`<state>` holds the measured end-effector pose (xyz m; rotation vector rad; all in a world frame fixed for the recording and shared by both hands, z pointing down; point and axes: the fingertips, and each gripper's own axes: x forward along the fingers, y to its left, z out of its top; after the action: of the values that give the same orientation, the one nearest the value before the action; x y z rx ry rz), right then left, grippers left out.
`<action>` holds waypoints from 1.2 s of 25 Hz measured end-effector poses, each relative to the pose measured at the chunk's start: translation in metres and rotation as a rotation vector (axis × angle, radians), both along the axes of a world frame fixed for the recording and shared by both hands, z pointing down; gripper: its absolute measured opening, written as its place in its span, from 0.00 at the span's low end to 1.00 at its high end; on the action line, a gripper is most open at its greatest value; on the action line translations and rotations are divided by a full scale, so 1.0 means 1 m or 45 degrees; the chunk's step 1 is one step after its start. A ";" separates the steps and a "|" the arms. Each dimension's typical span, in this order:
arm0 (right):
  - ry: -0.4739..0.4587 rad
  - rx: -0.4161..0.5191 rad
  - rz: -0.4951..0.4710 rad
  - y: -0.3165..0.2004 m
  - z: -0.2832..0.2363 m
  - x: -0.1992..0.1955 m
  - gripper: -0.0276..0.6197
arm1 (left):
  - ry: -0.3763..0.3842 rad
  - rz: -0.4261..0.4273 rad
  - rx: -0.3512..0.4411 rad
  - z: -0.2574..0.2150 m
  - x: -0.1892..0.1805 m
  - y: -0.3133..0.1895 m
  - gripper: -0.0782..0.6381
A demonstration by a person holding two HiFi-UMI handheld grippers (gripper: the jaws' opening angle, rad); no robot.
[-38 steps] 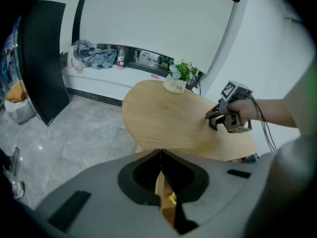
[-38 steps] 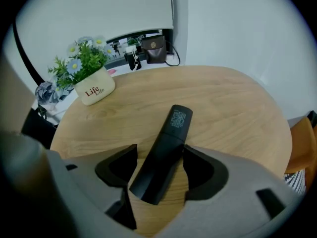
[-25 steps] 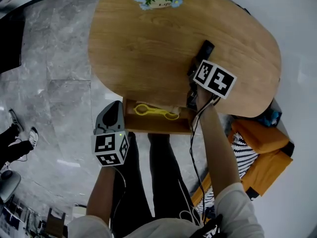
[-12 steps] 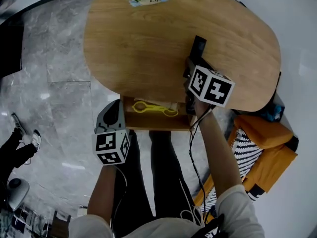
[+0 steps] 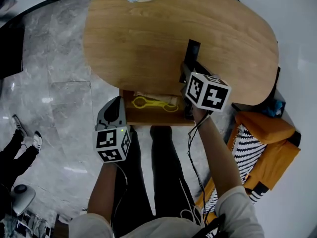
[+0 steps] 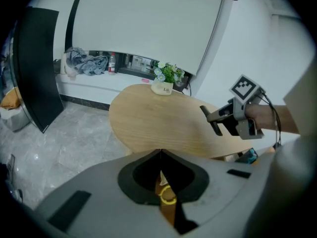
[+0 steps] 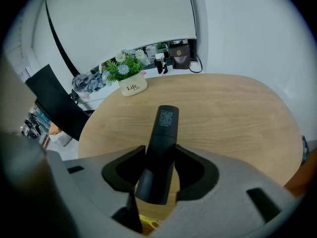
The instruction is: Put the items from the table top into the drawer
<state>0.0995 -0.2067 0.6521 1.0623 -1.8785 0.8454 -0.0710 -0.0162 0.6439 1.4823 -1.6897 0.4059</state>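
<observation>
Black bar-shaped item (image 7: 162,142): clamped between the jaws of the right gripper (image 7: 159,168), its far end pointing out over the wooden table (image 5: 143,43). Seen in the head view, it lies over the table's near edge, just behind the open drawer (image 5: 148,116); whether it touches the wood cannot be told.

Drawer: pulled out under the table's near edge, holding a yellow looped item (image 5: 151,103) beside a pale flat item whose kind cannot be made out.

Left gripper (image 6: 160,155): jaws together with nothing between them, held near the drawer's left front corner and apart from it; the drawer's wood and the yellow loop show through the hollow behind the jaw tips.

Flower pot (image 7: 132,87): upright at the table's far edge, well apart from both grippers.

Surroundings: grey marble floor (image 5: 54,58); orange and striped fabric (image 5: 257,148) beside the person's right arm.
</observation>
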 end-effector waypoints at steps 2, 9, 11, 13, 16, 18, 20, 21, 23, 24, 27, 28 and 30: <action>-0.008 -0.005 -0.016 0.012 -0.003 0.000 0.31 | -0.002 -0.001 0.003 -0.002 0.001 0.007 0.12; -0.036 -0.046 -0.170 0.072 -0.012 -0.005 0.31 | -0.002 0.008 0.003 -0.006 0.007 0.032 0.12; -0.048 -0.081 -0.210 0.092 -0.012 -0.007 0.31 | 0.001 0.016 0.001 -0.007 0.008 0.038 0.12; -0.059 -0.101 -0.244 0.107 -0.012 -0.009 0.31 | -0.003 0.022 0.001 -0.007 0.008 0.043 0.12; -0.076 -0.111 -0.293 0.124 -0.013 -0.014 0.31 | -0.006 0.025 -0.005 -0.005 0.006 0.052 0.12; -0.088 -0.130 -0.339 0.137 -0.012 -0.018 0.31 | -0.004 0.024 -0.009 -0.003 0.006 0.057 0.12; -0.094 -0.156 -0.393 0.149 -0.009 -0.023 0.31 | -0.001 0.018 -0.011 -0.002 0.006 0.061 0.12; -0.097 -0.167 -0.421 0.155 -0.008 -0.026 0.31 | 0.000 0.014 -0.012 -0.001 0.006 0.063 0.12; -0.099 -0.177 -0.491 0.165 -0.008 -0.031 0.31 | 0.002 0.000 -0.016 0.000 0.006 0.067 0.12; -0.098 -0.177 -0.539 0.170 -0.009 -0.034 0.31 | 0.004 -0.010 -0.018 0.001 0.006 0.069 0.12; -0.073 -0.175 -0.736 0.192 -0.010 -0.040 0.31 | 0.006 -0.045 -0.021 0.003 0.007 0.075 0.12; -0.058 -0.175 -0.811 0.200 -0.008 -0.041 0.31 | 0.008 -0.057 -0.023 0.004 0.007 0.077 0.12; -0.027 -0.180 -0.959 0.217 -0.003 -0.043 0.31 | 0.011 -0.081 -0.028 0.008 0.006 0.081 0.12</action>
<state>0.0567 0.0105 0.6491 0.2057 -1.9803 0.5249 -0.0651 0.0652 0.6515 1.4091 -1.7153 0.3818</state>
